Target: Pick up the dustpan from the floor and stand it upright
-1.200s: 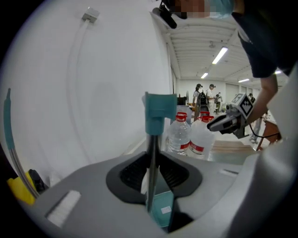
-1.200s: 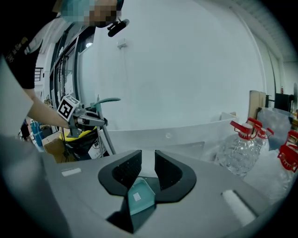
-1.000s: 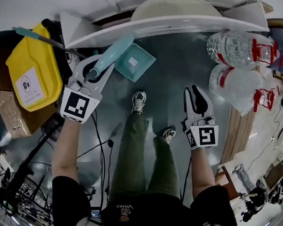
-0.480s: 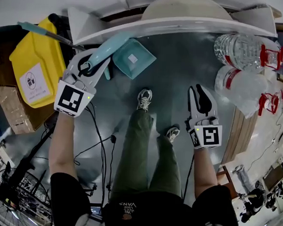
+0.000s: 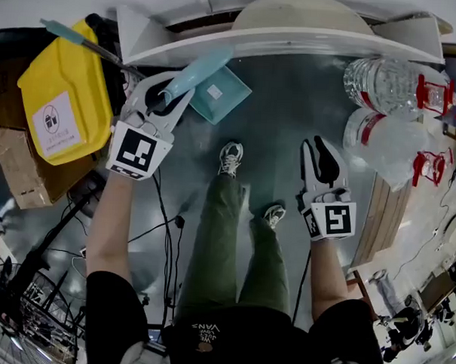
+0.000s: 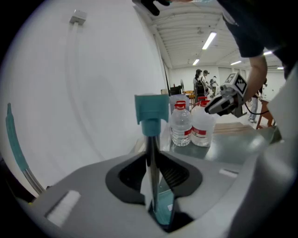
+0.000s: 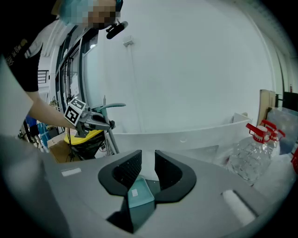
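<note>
The teal dustpan [image 5: 220, 94] has its pan low by the floor, just in front of the white curved barrier. Its long teal handle [image 5: 197, 70] rises toward me and passes between my left gripper's [image 5: 170, 92] jaws, which are shut on it. In the left gripper view the handle [image 6: 152, 153] stands nearly upright between the pads, with its teal end cap [image 6: 151, 110] above. My right gripper [image 5: 320, 155] hangs open and empty over the floor to the right, apart from the dustpan. Through its gap in the right gripper view the pan [image 7: 137, 195] shows.
A yellow bin [image 5: 62, 95] and a cardboard box [image 5: 20, 180] stand at the left. Large water bottles [image 5: 390, 86] lie at the right beside wooden boards. The white barrier [image 5: 295, 37] closes the far side. Cables run over the floor by the person's shoes [image 5: 225, 161].
My left gripper keeps its hold and has rolled slightly with the handle. The right gripper has drifted a little. The head view has shifted.
</note>
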Tool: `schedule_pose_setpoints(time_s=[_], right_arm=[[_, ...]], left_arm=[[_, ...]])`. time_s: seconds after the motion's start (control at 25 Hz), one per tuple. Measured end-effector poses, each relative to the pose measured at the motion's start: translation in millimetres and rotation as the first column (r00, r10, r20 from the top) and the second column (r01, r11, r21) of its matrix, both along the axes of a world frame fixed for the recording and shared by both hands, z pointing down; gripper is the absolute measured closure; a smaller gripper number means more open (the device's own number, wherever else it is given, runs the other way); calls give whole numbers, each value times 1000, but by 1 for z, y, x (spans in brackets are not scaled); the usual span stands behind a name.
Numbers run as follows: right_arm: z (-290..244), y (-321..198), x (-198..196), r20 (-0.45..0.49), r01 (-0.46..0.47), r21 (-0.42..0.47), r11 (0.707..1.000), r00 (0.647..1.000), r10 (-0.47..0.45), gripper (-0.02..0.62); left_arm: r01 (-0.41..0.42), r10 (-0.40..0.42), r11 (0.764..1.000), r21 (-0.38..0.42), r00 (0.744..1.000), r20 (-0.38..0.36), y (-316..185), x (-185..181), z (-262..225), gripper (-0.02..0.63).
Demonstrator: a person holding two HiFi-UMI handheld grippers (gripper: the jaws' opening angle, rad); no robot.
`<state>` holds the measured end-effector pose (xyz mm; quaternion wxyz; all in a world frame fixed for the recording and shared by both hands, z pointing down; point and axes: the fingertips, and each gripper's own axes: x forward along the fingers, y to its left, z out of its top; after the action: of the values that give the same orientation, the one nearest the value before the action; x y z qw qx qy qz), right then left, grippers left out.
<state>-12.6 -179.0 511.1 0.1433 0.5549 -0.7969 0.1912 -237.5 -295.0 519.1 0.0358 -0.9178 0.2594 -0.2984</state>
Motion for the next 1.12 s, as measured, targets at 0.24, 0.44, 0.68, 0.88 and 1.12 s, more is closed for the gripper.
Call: schedule_pose_setpoints(time_s=[0.24,0.44,0.68,0.88,1.12], right_arm=[[-11,7,9,-6,-7,11,1000,1000,7,506],[-21,13,16,-5,-12,26,1000,1000,12,506],[-43,23,27,6,-13,47,999,1000,13,506],[-75,33,30,23,1,71,997,1000,-2,506],[-133,45,33,35,27,134,991,999,-32,506]], left_arm=[[54,-54,999,-1,998,-19,-1,3,-1,463],[112,-113,994,-16,993,-47,-4,1,-10,463],[144,-145,989,-16,988,-53,5,7,-27,463],[200,-200,980,-7,977,-74,23,10,-57,463],[287,-283,958,6,947,-151,56,10,-115,465]])
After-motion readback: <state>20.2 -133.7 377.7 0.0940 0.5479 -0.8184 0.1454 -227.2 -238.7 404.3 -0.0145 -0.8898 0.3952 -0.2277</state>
